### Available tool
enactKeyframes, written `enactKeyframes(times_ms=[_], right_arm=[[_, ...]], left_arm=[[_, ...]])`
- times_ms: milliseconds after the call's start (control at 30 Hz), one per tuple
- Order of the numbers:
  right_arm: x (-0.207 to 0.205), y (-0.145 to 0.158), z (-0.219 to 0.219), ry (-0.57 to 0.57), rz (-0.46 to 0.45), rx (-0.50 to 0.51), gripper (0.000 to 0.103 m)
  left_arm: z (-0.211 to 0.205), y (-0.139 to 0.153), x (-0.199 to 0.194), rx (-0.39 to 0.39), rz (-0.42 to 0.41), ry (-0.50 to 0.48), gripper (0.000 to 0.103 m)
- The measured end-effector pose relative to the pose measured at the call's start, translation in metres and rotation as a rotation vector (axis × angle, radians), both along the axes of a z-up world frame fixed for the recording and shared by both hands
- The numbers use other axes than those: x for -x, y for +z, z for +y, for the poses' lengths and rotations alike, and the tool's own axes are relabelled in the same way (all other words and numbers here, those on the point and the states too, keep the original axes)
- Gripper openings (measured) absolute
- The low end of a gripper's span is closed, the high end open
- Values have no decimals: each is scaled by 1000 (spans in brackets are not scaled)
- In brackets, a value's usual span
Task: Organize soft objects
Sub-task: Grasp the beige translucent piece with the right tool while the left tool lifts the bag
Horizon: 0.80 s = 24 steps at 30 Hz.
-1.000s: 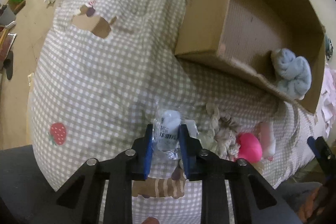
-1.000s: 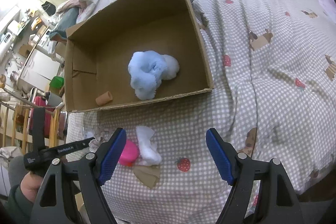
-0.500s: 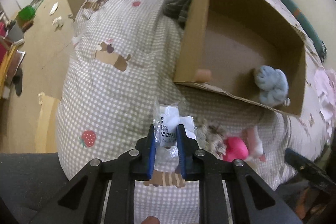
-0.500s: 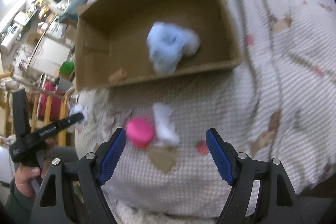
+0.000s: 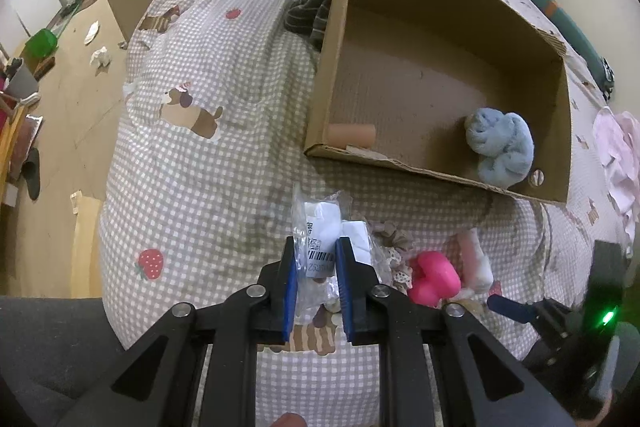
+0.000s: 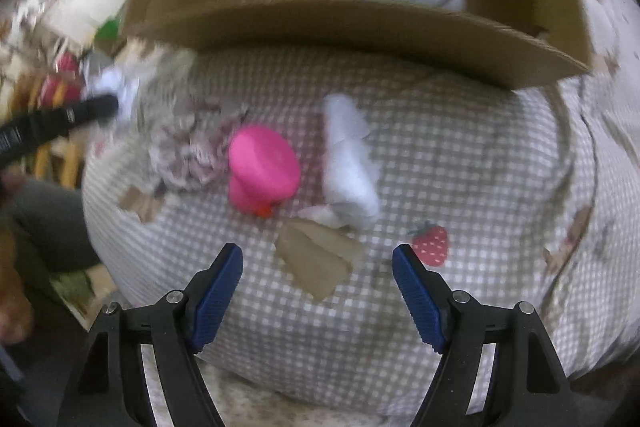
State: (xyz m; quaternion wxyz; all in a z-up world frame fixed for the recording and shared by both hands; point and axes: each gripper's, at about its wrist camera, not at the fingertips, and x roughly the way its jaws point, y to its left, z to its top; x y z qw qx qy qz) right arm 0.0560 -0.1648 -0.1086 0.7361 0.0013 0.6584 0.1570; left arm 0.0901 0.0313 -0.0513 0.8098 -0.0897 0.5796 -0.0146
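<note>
Your left gripper (image 5: 316, 259) pinches the clear plastic packet of white fabric (image 5: 318, 227) just before the open brown cardboard box (image 5: 332, 39), ready for dropping in; your right gripper (image 6: 318, 267), jaws spread, faces the pink rubber toy (image 6: 262, 167).

Packet (image 5: 318, 239) label: barcode, digits partly legible, beginning "252"; other characters unreadable.
Left gripper (image 6: 60, 121) side: white print, blurred, unreadable.

— How many soft things lie loose on the bedspread (image 5: 192, 163)?
— Four: a bagged white item (image 5: 318, 227), a scrunchie (image 5: 394, 247), a pink toy (image 6: 262, 169), a white roll (image 6: 348, 163).
— And in the cardboard box (image 5: 332, 39)?
— Two: one blue towel (image 5: 500, 147), one tan tube (image 5: 352, 135).
</note>
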Motion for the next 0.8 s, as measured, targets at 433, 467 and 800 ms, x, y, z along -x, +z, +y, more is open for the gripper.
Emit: enactKeyframes(times_ms=[433, 467, 800], right_arm=[[11, 18, 19, 69, -26, -56, 14], [14, 23, 17, 61, -22, -86, 14], [20, 57, -18, -38, -101, -173, 14]], left_arm=[[3, -2, -5, 1, 5, 8, 8], [3, -1, -5, 5, 3, 4, 6], [40, -16, -3, 72, 70, 154, 11]])
